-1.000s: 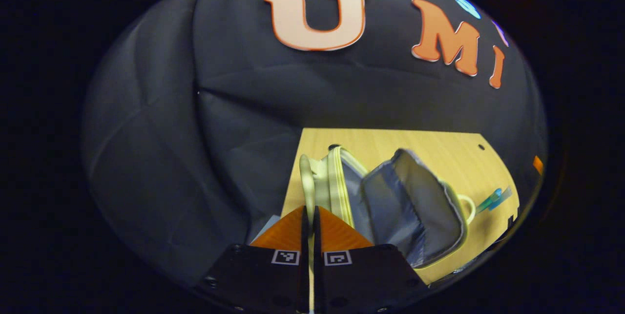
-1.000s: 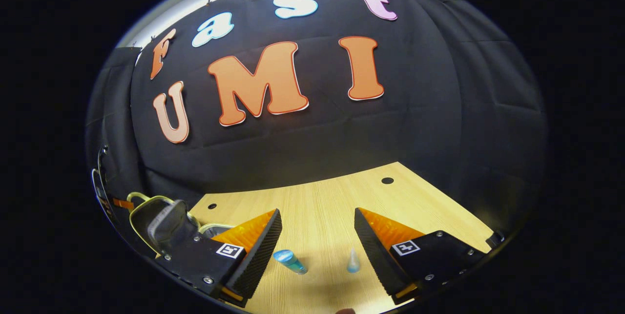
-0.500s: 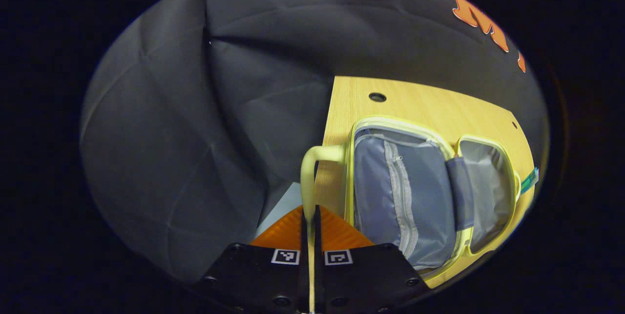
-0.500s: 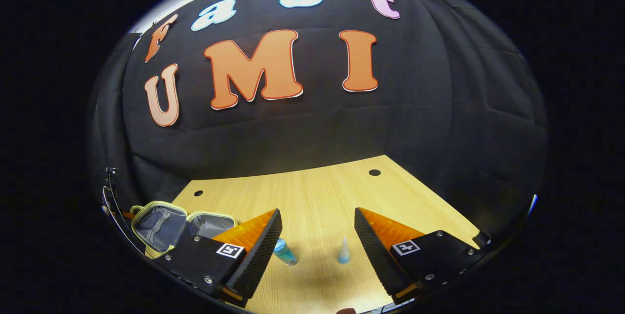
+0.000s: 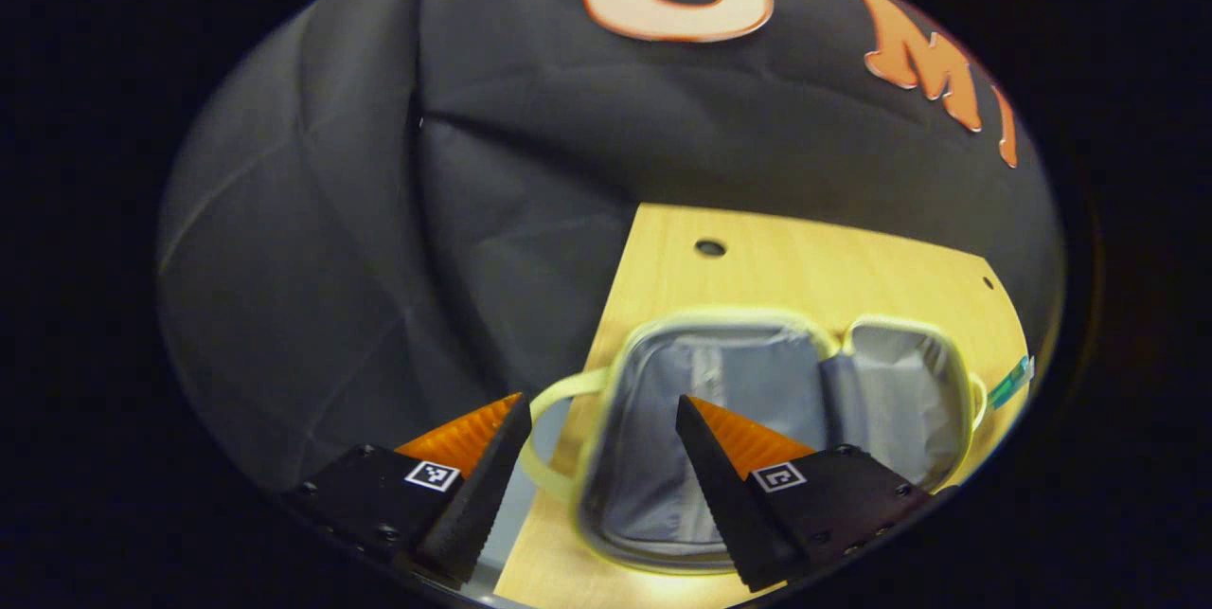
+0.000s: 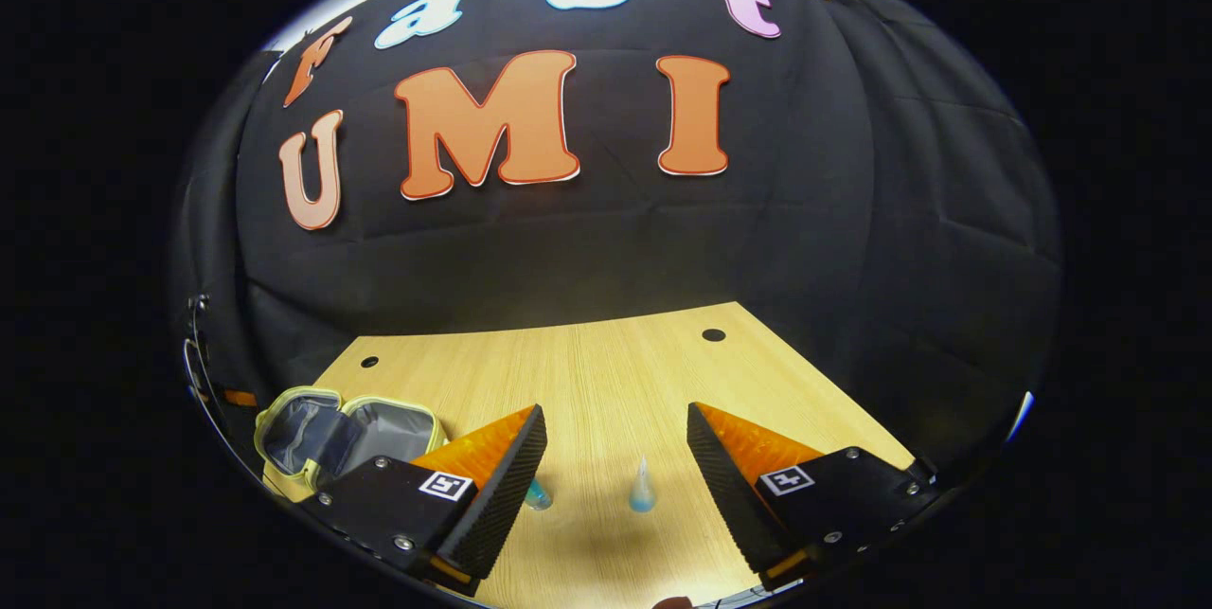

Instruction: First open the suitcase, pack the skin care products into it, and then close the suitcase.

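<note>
In the left gripper view, your left gripper [image 5: 601, 443] hangs with its jaws spread wide and nothing between them, just above the near end of the suitcase [image 5: 757, 420], which lies flat and open on the wooden table [image 5: 805, 259], both grey-lined halves facing up; its pale handle [image 5: 544, 420] loops out toward the table's edge, between your fingers. A teal item [image 5: 1008, 382] peeks out just beyond the far half, too small to tell what it is. The opening looks done, so packing is the step in hand. In the right gripper view, your right gripper [image 6: 615, 457] is also wide and empty, poised over the table with a small clear-blue bottle [image 6: 642, 493] standing upright between the fingers and a teal tube [image 6: 538, 493] just beside the left finger, partly hidden by it; the open suitcase [image 6: 341, 429] sits well apart to the left. To do this well, come down straight over the bottle so both fingers meet its body rather than its narrow tip, and close gently, since it looks light and may tip. Keep your left gripper near the case, ready to steady it.
</note>
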`<control>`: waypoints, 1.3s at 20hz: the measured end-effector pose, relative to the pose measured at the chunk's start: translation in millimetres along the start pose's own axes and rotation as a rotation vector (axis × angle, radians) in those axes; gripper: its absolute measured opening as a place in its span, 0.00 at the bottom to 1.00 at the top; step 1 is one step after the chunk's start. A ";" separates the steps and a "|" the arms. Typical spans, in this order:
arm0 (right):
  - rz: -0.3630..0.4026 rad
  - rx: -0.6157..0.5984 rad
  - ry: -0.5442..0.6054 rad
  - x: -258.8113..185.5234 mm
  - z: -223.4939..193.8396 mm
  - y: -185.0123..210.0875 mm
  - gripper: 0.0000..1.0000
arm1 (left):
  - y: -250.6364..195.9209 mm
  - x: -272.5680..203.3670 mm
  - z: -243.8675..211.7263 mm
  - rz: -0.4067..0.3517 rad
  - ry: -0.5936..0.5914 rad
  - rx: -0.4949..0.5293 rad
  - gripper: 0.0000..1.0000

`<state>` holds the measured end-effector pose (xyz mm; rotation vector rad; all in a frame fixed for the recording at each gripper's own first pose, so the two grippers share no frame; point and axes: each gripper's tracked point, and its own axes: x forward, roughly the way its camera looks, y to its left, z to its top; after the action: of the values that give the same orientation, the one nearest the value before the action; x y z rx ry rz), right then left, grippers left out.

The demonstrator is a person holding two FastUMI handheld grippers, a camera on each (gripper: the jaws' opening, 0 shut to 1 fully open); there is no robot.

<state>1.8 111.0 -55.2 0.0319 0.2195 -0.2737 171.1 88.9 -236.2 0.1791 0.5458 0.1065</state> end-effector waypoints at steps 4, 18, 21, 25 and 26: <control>0.041 -0.012 -0.004 10.2 3.1 -13.8 0.95 | -103.0 -65.2 84.3 -0.005 -0.275 0.055 0.98; 0.159 -0.059 0.094 42.9 -17.9 -122.9 0.95 | -557.9 -145.0 70.8 -0.442 -0.415 0.030 0.97; 0.145 -0.061 0.125 45.7 -30.4 -148.3 0.95 | -583.6 -116.0 32.3 -0.421 -0.337 0.050 0.97; 0.136 -0.065 0.165 47.8 -44.3 -168.9 0.95 | -603.8 -79.4 -23.9 -0.411 -0.258 0.102 0.98; 0.137 -0.068 0.173 47.6 -46.9 -172.0 0.95 | -606.1 -70.0 -36.0 -0.410 -0.234 0.090 0.98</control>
<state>-10.1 -64.2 -111.6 0.0032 0.3965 -0.1265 124.9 -509.7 -350.7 0.1618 0.3450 -0.3348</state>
